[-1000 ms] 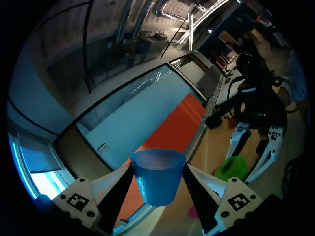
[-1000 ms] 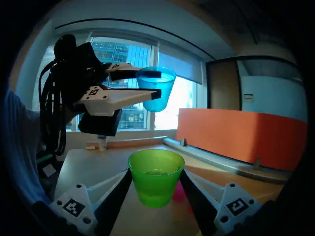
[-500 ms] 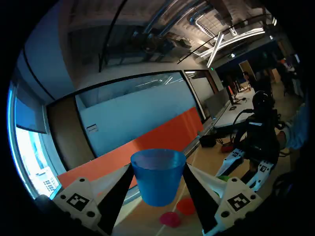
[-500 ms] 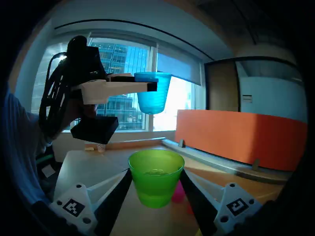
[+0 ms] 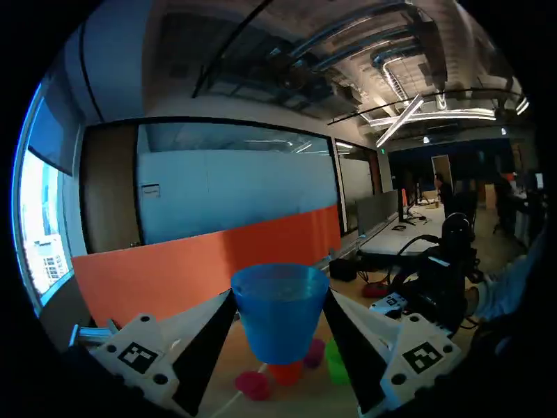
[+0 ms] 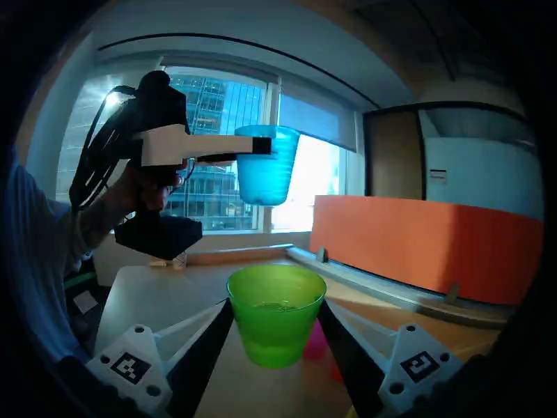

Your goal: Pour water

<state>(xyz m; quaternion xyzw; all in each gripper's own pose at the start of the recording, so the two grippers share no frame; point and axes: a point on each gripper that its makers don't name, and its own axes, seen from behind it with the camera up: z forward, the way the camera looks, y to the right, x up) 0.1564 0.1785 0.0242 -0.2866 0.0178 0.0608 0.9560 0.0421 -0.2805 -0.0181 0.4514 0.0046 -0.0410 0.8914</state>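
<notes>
1. Between the fingers of the left gripper sits a blue translucent plastic cup. Both fingers press on its sides, so the gripper is closed on the cup.
2. Seen from the right gripper view, the left gripper is held level by a person's hand. The blue cup is upright and raised in the air in front of a bright window.
3. The right gripper clamps a green translucent plastic cup with one finger against each side. This cup is upright, and liquid appears to fill its lower part.
4. The blue cup hangs above the green cup and is well apart from it.
5. Below the green cup lies a light wooden table. A small pink cup stands just behind the green cup.
6. An orange partition panel runs along the table's far edge.
</notes>
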